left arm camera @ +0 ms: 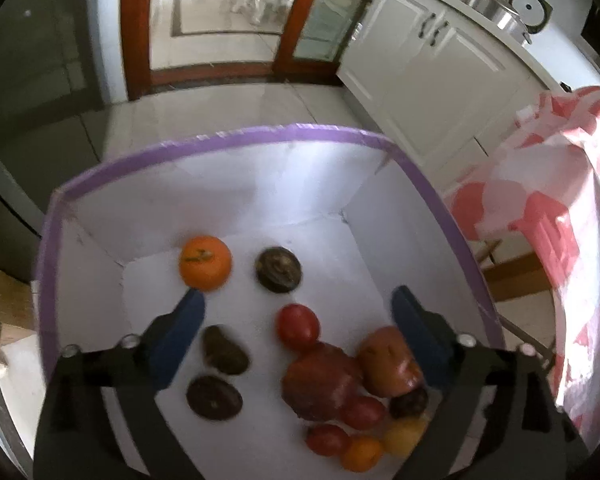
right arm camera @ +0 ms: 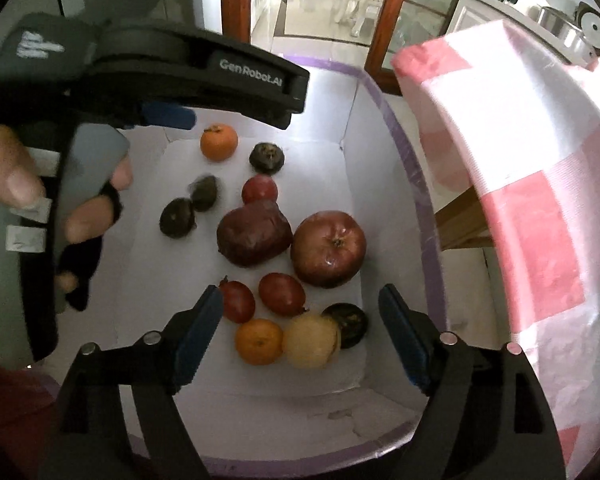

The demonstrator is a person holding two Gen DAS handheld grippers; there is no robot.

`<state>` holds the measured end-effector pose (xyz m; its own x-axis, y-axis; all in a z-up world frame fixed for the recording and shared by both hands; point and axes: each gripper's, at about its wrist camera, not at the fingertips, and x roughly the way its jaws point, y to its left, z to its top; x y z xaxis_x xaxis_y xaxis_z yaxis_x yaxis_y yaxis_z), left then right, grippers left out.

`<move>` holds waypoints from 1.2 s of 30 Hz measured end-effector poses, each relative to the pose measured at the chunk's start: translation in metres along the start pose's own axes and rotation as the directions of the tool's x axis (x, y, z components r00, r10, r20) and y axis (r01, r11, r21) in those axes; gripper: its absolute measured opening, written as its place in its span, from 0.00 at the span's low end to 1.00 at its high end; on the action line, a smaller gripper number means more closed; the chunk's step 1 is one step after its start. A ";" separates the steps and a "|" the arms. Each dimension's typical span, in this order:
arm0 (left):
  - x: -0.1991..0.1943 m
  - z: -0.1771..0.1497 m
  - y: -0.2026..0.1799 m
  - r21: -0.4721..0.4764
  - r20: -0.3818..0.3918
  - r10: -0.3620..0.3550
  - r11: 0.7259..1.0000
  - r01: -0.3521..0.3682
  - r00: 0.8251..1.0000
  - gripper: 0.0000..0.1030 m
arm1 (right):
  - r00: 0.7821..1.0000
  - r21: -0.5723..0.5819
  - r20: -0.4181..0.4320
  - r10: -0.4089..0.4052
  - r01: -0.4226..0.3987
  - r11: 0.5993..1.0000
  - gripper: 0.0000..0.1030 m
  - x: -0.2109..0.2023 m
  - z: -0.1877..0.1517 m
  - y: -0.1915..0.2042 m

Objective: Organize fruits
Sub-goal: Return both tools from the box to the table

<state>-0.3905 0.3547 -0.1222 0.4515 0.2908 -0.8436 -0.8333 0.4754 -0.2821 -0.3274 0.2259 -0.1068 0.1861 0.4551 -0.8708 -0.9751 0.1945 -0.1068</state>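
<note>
- One container in view: a white box [right arm camera: 388, 216] with purple-taped rim, open at the top, white floor and walls. All fruit lies loose on its floor, none stacked.
- Far end of box: an orange [right arm camera: 219, 142] near the back wall, stem up; just beside it a dark round fruit [right arm camera: 266, 157] showing its calyx.
- Middle: a small red tomato [right arm camera: 259, 189]; touching its near side, a large wrinkled dark-red fruit [right arm camera: 253, 235]. A red apple [right arm camera: 328, 248], stem up, touches that fruit on the side nearer the pink cloth.
- On the other side of the middle: two more dark fruits [right arm camera: 191, 205] lying against each other, apart from the red group.
- Near end: two red tomatoes [right arm camera: 260, 298] side by side; in front of them a second, smaller orange [right arm camera: 259, 341], a pale yellow fruit [right arm camera: 311, 341] touching it, and a dark fruit [right arm camera: 350, 324] behind the yellow one. Kind of dark fruits not identifiable.
- Left gripper [left arm camera: 296, 298]: jaws spread wide, nothing between the pads, hanging over the box interior; one blue finger [left arm camera: 188, 312] ends just beside the far orange, contact uncertain.
- Right gripper [right arm camera: 300, 300]: jaws wide apart, nothing clamped, above the near cluster of fruit.
- The person's hand [right arm camera: 52, 200] holds the left gripper's handle, seen from the right wrist camera.
- Pink-and-white checked cloth [right arm camera: 520, 184] hangs just beside the box.
</note>
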 end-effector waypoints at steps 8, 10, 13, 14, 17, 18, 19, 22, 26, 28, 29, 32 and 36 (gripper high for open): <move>-0.015 0.011 -0.010 0.036 0.062 0.036 0.999 -0.038 0.997 0.94 | 0.996 0.045 0.085 0.013 -0.017 0.999 0.83 -0.031 0.002 -0.010; -0.023 0.015 -0.016 0.067 0.085 0.031 0.997 -0.036 0.996 0.95 | 0.996 0.075 0.090 0.021 -0.028 0.997 0.83 -0.034 0.000 -0.016; -0.033 0.017 -0.022 0.107 0.126 0.033 0.993 -0.047 0.992 0.98 | 0.994 0.099 0.108 0.021 -0.032 0.995 0.83 -0.043 -0.001 -0.021; -0.035 0.017 -0.023 0.117 0.132 0.035 0.992 -0.051 0.991 0.98 | 0.993 0.108 0.119 0.022 -0.035 0.994 0.83 -0.047 -0.001 -0.023; -0.036 0.019 -0.026 0.126 0.121 0.033 0.991 -0.049 0.992 0.98 | 0.989 0.138 0.145 0.015 -0.035 0.990 0.83 -0.058 -0.001 -0.032; -0.037 0.020 -0.027 0.124 0.120 0.027 0.991 -0.042 0.992 0.98 | 0.988 0.152 0.154 0.013 -0.036 0.988 0.83 -0.064 -0.001 -0.036; -0.039 0.021 -0.029 0.125 0.126 0.018 0.992 -0.034 0.992 0.98 | 0.984 0.181 0.176 0.013 -0.045 0.982 0.83 -0.073 -0.001 -0.043; -0.054 0.024 -0.040 0.157 0.166 -0.002 0.987 -0.024 0.986 0.98 | 0.974 0.240 0.227 0.021 -0.077 0.968 0.83 -0.094 0.000 -0.057; -0.087 0.030 -0.071 0.229 0.270 -0.061 0.973 -0.003 0.961 0.98 | 0.944 0.290 0.329 0.027 -0.128 0.948 0.84 -0.133 -0.002 -0.074; -0.106 0.033 -0.092 0.288 0.324 -0.095 0.958 -0.003 0.941 0.98 | 0.914 0.320 0.403 0.048 -0.190 0.928 0.84 -0.159 -0.005 -0.087; -0.114 0.035 -0.102 0.315 0.348 -0.111 0.949 -0.005 0.931 0.98 | 0.899 0.326 0.435 0.042 -0.201 0.924 0.84 -0.171 -0.007 -0.092; -0.144 0.041 -0.142 0.404 0.429 -0.172 0.915 -0.018 0.887 0.98 | 0.859 0.352 0.512 -0.033 -0.174 0.919 0.84 -0.209 -0.021 -0.110; -0.165 0.047 -0.198 0.490 0.434 -0.257 0.872 0.013 0.863 0.98 | 0.827 0.486 0.518 -0.217 -0.076 0.871 0.85 -0.240 -0.053 -0.151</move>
<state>-0.2854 0.2513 0.0945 0.7424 0.4895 -0.4574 -0.5641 0.8251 -0.0327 -0.2317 0.0410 0.0927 0.4286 0.7844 -0.4484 -0.8043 0.5573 0.2062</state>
